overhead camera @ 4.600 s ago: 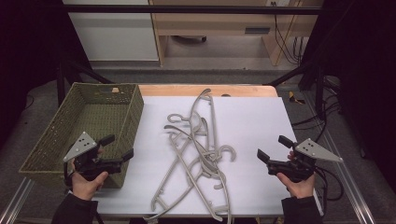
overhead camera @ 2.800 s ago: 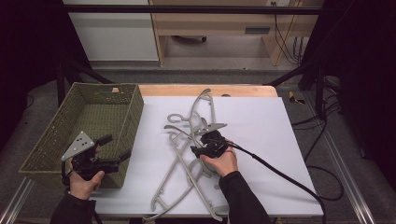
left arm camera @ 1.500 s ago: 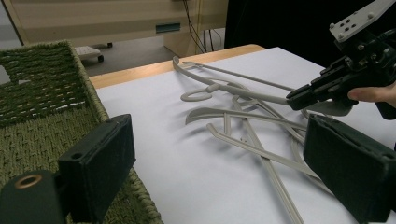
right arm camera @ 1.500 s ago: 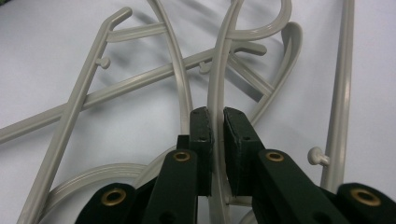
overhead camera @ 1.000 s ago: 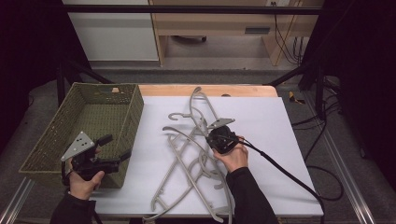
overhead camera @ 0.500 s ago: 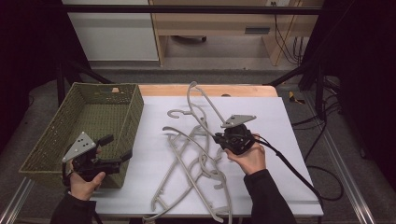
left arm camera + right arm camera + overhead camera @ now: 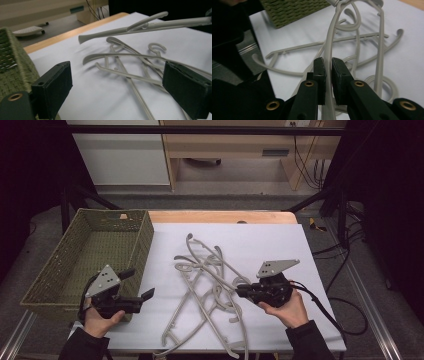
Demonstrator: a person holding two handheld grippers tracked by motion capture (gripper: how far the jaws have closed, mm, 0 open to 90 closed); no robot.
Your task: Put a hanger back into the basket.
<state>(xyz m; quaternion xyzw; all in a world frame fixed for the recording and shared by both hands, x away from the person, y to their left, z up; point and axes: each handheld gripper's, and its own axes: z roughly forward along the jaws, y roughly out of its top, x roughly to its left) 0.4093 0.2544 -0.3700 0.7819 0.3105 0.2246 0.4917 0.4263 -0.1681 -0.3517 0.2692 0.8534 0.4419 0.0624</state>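
One hanger (image 7: 329, 47) is in my grip, its thin grey arm pinched between the jaws of my right gripper (image 7: 328, 68), which are pressed tight on it. In the right gripper view that arm runs straight up from the pads and curves away over the white sheet. From the left gripper view, the same hanger (image 7: 140, 25) hangs in the air above the others, tilted and clear of the sheet at its far end, though I cannot tell whether its other end drags on the pile. From the high view, my right gripper (image 7: 240, 291) sits at the right edge of the tangle, pointing left into it.

Beneath and beside it lies the pile of hangers (image 7: 202, 285), grey ones crossed over each other in the middle of the tabletop (image 7: 280, 240), hooks and arms interlocked. Further left stands the woven basket (image 7: 50, 280), green, touching the sheet's edge, and I see no hanger in it.

My left gripper (image 7: 148, 294) waits just beside the basket's near corner, jaws spread wide and holding nothing, aimed across at the pile.

So, as I judge it, the job is barely started: the first hanger is lifted, none is put away yet, and the whole heap is left to sort into the basket.
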